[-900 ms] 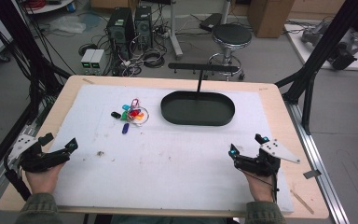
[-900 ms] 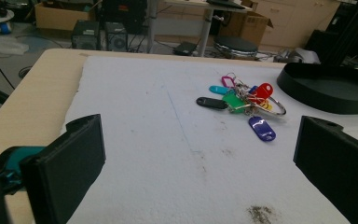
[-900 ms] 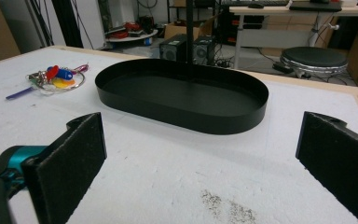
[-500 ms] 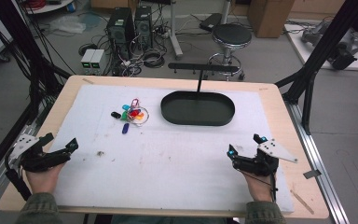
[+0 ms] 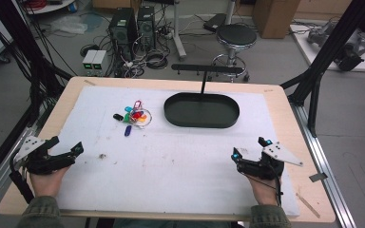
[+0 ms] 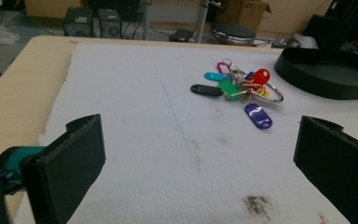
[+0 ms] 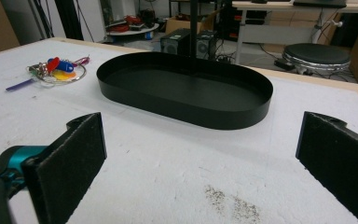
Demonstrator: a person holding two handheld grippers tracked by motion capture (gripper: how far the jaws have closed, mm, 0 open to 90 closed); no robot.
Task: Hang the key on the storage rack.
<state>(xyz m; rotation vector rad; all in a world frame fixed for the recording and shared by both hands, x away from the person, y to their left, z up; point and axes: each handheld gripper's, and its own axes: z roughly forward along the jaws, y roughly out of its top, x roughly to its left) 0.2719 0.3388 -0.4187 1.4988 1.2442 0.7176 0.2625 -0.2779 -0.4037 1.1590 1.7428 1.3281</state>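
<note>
Resting low at the frame's bottom corners, the left gripper [image 5: 66,151] and right gripper [image 5: 249,154] both gape wide, holding nothing. Farther up, left of centre, lies the key bunch [image 5: 135,118], nearer the left gripper; the black tray [image 5: 202,110] sits just beyond. Individual keys blur together.

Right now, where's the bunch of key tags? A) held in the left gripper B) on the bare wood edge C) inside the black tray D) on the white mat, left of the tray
D: the key tags lie on the white mat, left of and apart from the black tray, which is empty in the right gripper view.
</note>
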